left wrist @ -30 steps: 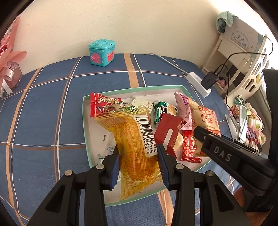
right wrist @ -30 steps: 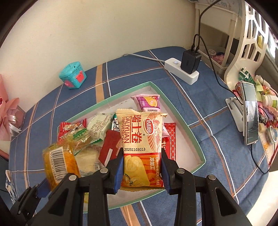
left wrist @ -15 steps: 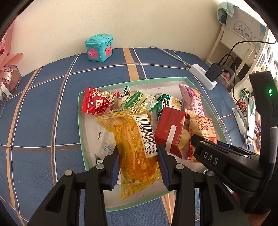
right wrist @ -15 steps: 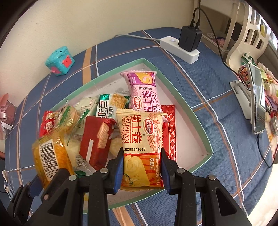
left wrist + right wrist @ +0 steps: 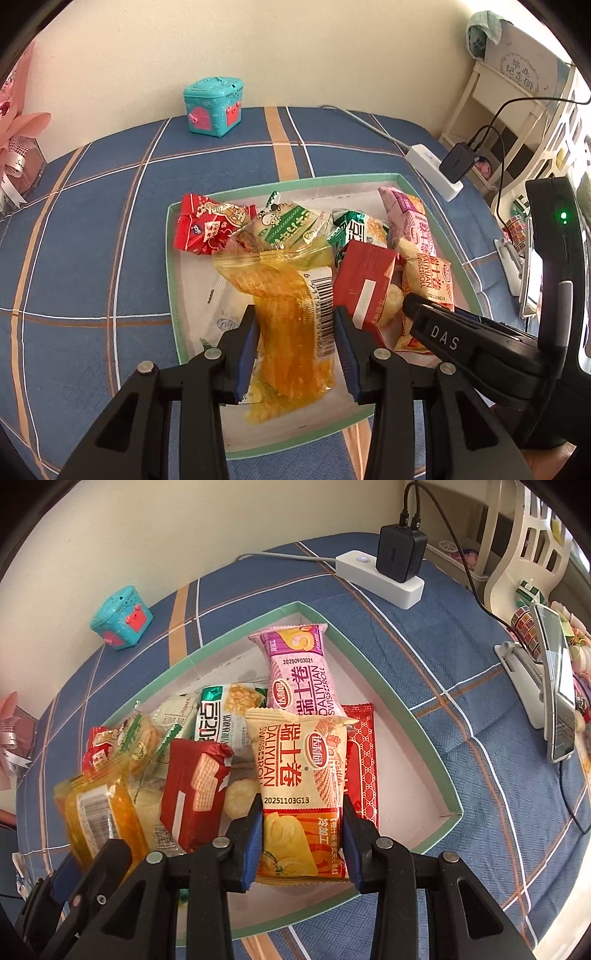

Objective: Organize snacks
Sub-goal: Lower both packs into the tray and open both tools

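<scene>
So, quick update: compared with a second back, the right gripper has been brought lower and tipped more steeply, so the orange Swiss roll packet it carries is now seen down inside the green-rimmed tray rather than held above it. More of the pink Swiss roll packet is uncovered behind it as a result. The left side has barely been moved at all. Read as a judgement: both packets look about ready to be let go into the tray, with only the release left to do.

Nearest first. In the right wrist view the blue pads are pressed against both long edges of the orange packet's lower end, so the jaws are narrowed right down onto it and it's gripped, not just lying between them. Its upper end is overlapping the red patterned packet and the foot of the pink one.

The left gripper is likewise clamped on the yellow see-through packet, pads against both sides, barcode facing right. That packet is hung over the near part of the tray; whether its bottom touches the tray floor can't be told.

Further back, a red wafer packet, green-and-white packets and a red candy bag are piled in the tray.
</scene>
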A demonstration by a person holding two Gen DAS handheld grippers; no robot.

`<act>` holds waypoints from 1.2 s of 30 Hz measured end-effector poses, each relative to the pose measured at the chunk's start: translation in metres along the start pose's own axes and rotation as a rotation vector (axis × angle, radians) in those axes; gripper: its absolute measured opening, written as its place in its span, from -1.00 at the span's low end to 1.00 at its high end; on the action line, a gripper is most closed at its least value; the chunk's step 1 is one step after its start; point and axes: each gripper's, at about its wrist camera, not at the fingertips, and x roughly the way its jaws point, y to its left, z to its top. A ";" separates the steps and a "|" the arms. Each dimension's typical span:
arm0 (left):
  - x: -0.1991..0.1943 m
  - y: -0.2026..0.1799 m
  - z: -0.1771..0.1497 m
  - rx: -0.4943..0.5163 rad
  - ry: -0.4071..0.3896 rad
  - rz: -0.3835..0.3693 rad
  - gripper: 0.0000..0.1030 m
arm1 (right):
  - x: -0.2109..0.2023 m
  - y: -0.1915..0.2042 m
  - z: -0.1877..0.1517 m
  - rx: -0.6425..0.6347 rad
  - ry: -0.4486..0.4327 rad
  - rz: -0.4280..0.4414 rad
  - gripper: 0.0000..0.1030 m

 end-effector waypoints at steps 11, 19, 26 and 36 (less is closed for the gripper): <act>0.001 0.000 0.003 -0.002 0.007 -0.007 -0.17 | 0.004 -0.004 0.000 0.029 0.019 0.015 -0.22; -0.008 -0.001 0.004 -0.012 0.004 -0.024 0.11 | -0.002 -0.008 0.001 0.036 0.016 0.014 0.21; -0.023 0.009 0.007 -0.046 -0.016 -0.006 0.21 | -0.016 0.000 0.000 0.010 -0.018 0.012 0.37; -0.030 0.049 0.012 -0.128 -0.025 0.146 0.23 | -0.043 0.019 0.000 -0.049 -0.104 0.025 0.38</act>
